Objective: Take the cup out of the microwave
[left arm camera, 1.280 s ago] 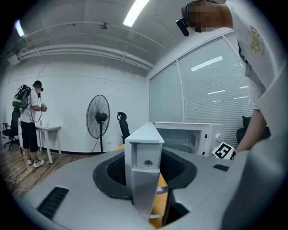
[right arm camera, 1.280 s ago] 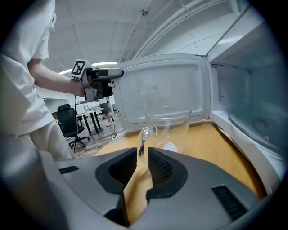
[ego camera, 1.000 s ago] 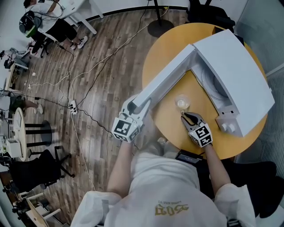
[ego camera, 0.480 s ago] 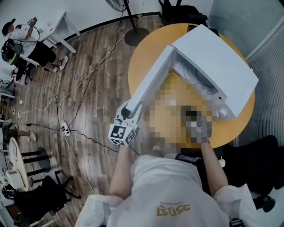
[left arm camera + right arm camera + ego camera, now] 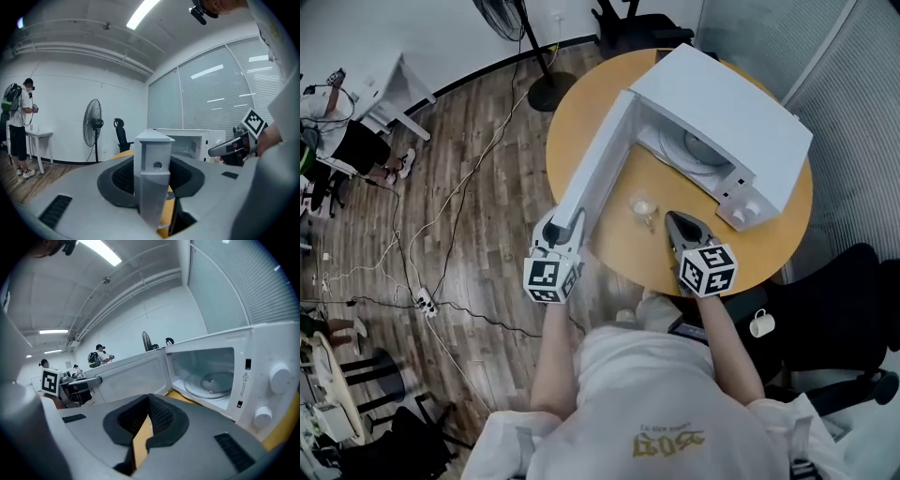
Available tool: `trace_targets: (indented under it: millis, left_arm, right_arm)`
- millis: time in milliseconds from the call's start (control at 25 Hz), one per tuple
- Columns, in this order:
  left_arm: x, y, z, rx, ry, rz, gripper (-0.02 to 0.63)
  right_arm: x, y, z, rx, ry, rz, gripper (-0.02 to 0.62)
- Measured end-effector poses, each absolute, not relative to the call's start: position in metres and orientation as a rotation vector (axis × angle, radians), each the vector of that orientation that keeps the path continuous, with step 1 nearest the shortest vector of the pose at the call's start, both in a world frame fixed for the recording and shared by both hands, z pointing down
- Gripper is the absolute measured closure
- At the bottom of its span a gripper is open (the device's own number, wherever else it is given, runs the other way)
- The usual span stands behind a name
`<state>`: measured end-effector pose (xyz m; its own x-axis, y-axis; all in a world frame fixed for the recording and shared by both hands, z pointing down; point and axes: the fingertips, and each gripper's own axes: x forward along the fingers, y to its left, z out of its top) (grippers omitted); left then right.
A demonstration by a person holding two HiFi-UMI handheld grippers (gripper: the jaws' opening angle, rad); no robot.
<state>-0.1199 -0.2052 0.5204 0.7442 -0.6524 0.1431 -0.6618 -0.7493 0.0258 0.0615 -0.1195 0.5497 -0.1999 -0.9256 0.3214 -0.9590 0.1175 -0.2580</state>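
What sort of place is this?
Probably an office or lab room, not a kitchen: the microwave sits on a round table, cables and a power strip trail across the floor, and a pedestal fan stands near an office chair.

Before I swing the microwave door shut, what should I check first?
1. The cup is out of the microwave: ok, it stands on the table.
2. Cavity empty: ok, only the turntable shows.
3. The left gripper has the door: ok, shut on its edge.
4. The right gripper is free: ok, shut, nothing between its jaws.
5. Door's swing path clear: likely not ok, the cup and the right gripper sit in front of the cavity.
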Motion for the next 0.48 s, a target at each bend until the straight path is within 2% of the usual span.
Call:
trace_targets:
  millis: [280, 480]
  left_arm:
    - [-0.119, -0.200, 0.520, 2.840, -1.076, 0.188, 0.431]
    - [-0.116, -0.203, 0.521, 2.834, -1.066, 0.171, 0.430]
  right_arm:
    - [0.067, -0.110, 0.503, 2.081, -2.374, 0.503, 0.583]
    - [0.065, -0.110, 0.509, 2.050, -2.296, 0.468, 0.583]
